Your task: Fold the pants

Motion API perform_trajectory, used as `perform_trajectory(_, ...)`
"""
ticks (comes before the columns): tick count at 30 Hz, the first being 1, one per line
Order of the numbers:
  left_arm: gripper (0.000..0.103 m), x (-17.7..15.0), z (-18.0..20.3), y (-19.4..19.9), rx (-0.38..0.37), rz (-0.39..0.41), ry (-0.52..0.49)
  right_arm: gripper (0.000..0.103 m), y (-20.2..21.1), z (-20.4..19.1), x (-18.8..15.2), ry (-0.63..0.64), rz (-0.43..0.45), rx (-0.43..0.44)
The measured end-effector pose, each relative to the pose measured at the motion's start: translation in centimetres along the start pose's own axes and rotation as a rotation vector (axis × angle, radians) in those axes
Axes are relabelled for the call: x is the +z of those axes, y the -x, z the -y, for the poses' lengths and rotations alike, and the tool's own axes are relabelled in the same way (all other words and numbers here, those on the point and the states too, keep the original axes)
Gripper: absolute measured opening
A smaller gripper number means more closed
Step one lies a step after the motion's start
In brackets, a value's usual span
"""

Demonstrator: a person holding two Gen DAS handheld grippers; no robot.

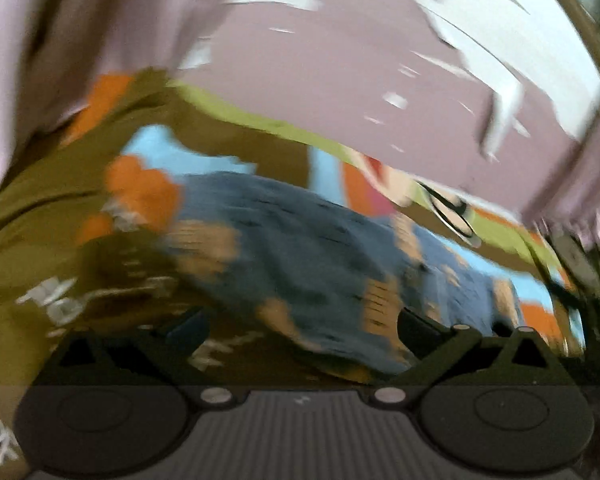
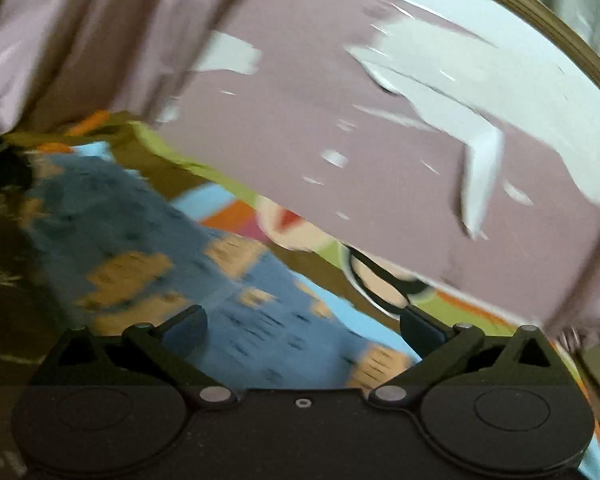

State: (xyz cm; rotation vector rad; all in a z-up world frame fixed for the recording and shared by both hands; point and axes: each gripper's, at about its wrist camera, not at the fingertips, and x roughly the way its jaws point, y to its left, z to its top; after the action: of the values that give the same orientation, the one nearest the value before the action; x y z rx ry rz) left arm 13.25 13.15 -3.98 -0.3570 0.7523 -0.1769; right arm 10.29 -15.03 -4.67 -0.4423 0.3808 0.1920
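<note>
One garment is in play: soft blue pants with tan patches [image 1: 308, 248], lying bunched at mid-frame on an olive bedspread with orange and light-blue shapes [image 1: 40, 208]. Expect light, limp cloth that sags and slips; a waistband or hem edge is judged the best hold, though blur hides both. At lower frame, left hand-held gripper [image 1: 302, 330] has jaws wide apart, empty. Right hand-held gripper [image 2: 302, 330] likewise, over the pants [image 2: 112, 216]. Pink peeling wall [image 2: 320, 128] bounds the upper right; open bed lies left.
</note>
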Motion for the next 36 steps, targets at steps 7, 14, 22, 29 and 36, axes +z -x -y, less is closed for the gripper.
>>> perform_trajectory(7, 0.100, 1.9, -6.2, -1.9, -0.072, 0.030, 0.350, 0.102, -0.1, -3.0, 0.2, -0.051, -0.067, 0.050)
perform_trajectory(14, 0.098, 3.9, -6.4, -4.2, -0.013, 0.076, 0.311, 0.102, -0.4, -3.1, -0.9, -0.129, -0.111, 0.062)
perform_trajectory(22, 0.070, 2.4, -7.0, -5.6, 0.004, 0.061, 0.362, 0.102, 0.6, -2.2, -1.7, -0.188, -0.073, 0.099)
perform_trajectory(29, 0.035, 2.4, -6.7, -4.8, 0.124, 0.054, 0.369, 0.102, 0.7, -1.1, -2.3, -0.245, -0.063, 0.081)
perform_trajectory(36, 0.020, 2.8, -4.4, -4.3, 0.215, 0.069, 0.255, 0.102, 0.1, -1.0, -2.3, -0.248, -0.060, 0.071)
